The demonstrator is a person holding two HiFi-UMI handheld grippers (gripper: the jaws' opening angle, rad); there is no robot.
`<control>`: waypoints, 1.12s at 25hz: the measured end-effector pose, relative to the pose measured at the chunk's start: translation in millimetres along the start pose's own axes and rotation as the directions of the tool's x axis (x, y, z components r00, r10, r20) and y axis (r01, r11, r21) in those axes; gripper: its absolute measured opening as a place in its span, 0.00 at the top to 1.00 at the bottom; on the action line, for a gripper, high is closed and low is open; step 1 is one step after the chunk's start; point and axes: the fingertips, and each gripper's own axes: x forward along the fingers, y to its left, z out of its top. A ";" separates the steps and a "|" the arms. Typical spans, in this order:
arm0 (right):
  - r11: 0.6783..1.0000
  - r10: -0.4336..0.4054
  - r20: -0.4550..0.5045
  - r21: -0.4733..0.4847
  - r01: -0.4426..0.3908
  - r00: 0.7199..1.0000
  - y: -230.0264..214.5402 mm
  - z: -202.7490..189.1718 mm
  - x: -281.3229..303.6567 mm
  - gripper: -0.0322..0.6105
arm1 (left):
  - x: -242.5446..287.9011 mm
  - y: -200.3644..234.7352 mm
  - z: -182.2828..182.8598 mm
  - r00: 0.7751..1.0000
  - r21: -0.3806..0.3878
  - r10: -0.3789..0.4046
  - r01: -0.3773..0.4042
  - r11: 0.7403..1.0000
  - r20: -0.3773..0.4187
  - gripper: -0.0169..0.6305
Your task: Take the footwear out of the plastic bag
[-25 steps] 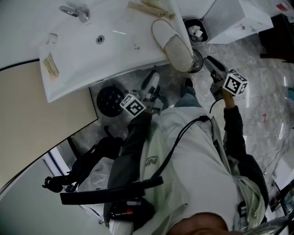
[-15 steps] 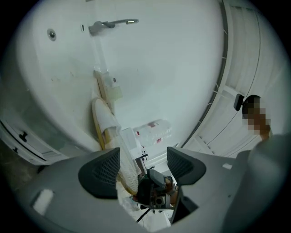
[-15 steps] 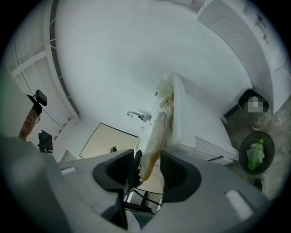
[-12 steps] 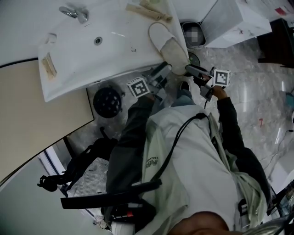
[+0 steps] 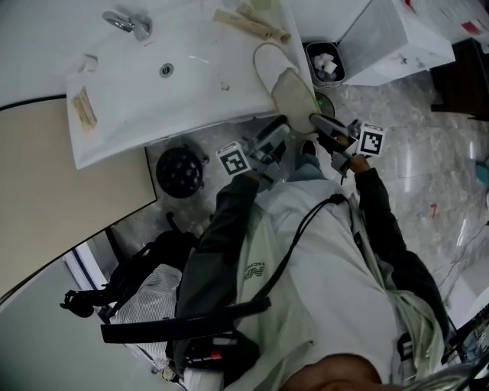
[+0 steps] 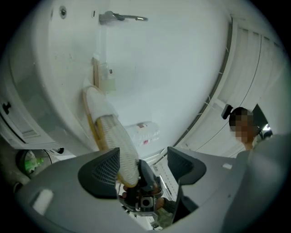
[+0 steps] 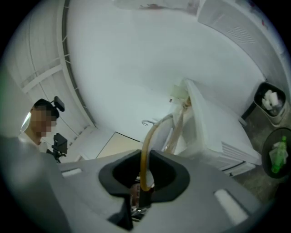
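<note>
A white slipper (image 5: 286, 76) lies on the sink counter (image 5: 153, 107), its toe end hanging over the front edge. Its lower half looks greyer, perhaps under thin clear film; I cannot tell. My right gripper (image 5: 315, 119) comes from the right. Its jaws have just been closing and, in the right gripper view, the right gripper (image 7: 144, 175) pinches the slipper's thin yellowish sole edge (image 7: 146, 136). My left gripper (image 5: 280, 127) reaches from below left. Its jaws have just been opening; in the left gripper view the left gripper (image 6: 141, 168) stands open, with the slipper's tip (image 6: 125, 157) beside the left pad.
On the counter are a faucet (image 5: 126, 21), a drain (image 5: 166, 69) and wooden pieces (image 5: 250, 23). A small bin (image 5: 325, 59) with crumpled paper stands on the marble floor by a white cabinet (image 5: 397, 38). A round black part (image 5: 179, 169) sits under the sink.
Both grippers have closed in on the slipper's overhanging end, the right from the right, the left from lower left. The right jaws have shut on the sole edge.
</note>
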 end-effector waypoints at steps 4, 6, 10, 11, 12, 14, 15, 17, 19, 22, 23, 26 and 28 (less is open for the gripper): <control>0.986 0.164 0.058 -0.034 -0.162 0.985 45.2 14.2 -5.7 0.86 | -10.7 0.8 24.6 0.994 -0.024 -0.031 0.034 0.999 0.108 0.38; 0.970 0.241 0.055 -0.031 -0.239 0.969 66.5 15.6 -5.9 0.86 | -10.4 -11.0 46.8 0.970 -0.053 -0.115 0.129 0.990 0.215 0.32; 0.950 0.297 -0.093 -0.069 -0.304 0.950 97.3 -1.0 0.3 0.86 | -1.4 -48.3 90.8 0.912 0.027 -0.242 0.247 0.969 0.332 0.29; 0.948 0.297 -0.131 -0.075 -0.308 0.946 100.5 -6.4 1.6 0.86 | 2.4 -53.4 97.6 0.910 0.050 -0.247 0.245 0.968 0.332 0.29; 0.948 0.294 -0.158 -0.081 -0.309 0.943 101.7 -10.4 2.7 0.86 | 5.5 -56.0 103.1 0.912 0.068 -0.245 0.236 0.969 0.330 0.29; 0.948 0.290 -0.166 -0.087 -0.307 0.942 100.5 -12.0 3.2 0.86 | 8.3 -55.4 110.5 0.916 0.091 -0.230 0.212 0.973 0.328 0.44; 0.949 0.290 -0.151 -0.086 -0.305 0.945 99.4 -10.0 2.9 0.86 | 8.0 -54.4 113.1 0.916 0.099 -0.226 0.204 0.974 0.331 0.58; 0.957 0.264 -0.115 -0.089 -0.275 0.958 95.9 -4.6 3.9 0.86 | 6.4 -53.6 117.7 0.912 0.110 -0.216 0.188 0.976 0.348 0.73; 0.969 0.202 -0.080 -0.130 -0.211 0.976 91.3 1.7 6.6 0.86 | 4.0 -53.6 124.4 0.901 0.103 -0.195 0.168 0.980 0.388 0.75; 0.972 0.123 0.044 -0.209 -0.111 0.991 87.0 22.6 1.9 0.83 | -3.4 -59.5 140.6 0.849 0.078 -0.190 0.175 0.981 0.493 0.79; 0.973 0.109 0.097 -0.216 -0.086 0.989 86.4 31.0 -2.6 0.82 | -7.3 -62.8 147.0 0.826 0.077 -0.195 0.182 0.980 0.528 0.80; 0.974 0.070 0.196 -0.226 -0.024 0.978 89.1 44.7 -16.4 0.82 | -20.7 -72.4 165.9 0.764 0.075 -0.207 0.205 0.976 0.612 0.80; 0.960 0.049 0.179 -0.281 0.003 0.983 100.2 38.7 -14.7 0.80 | -28.1 -77.3 174.8 0.737 0.075 -0.205 0.206 0.976 0.644 0.81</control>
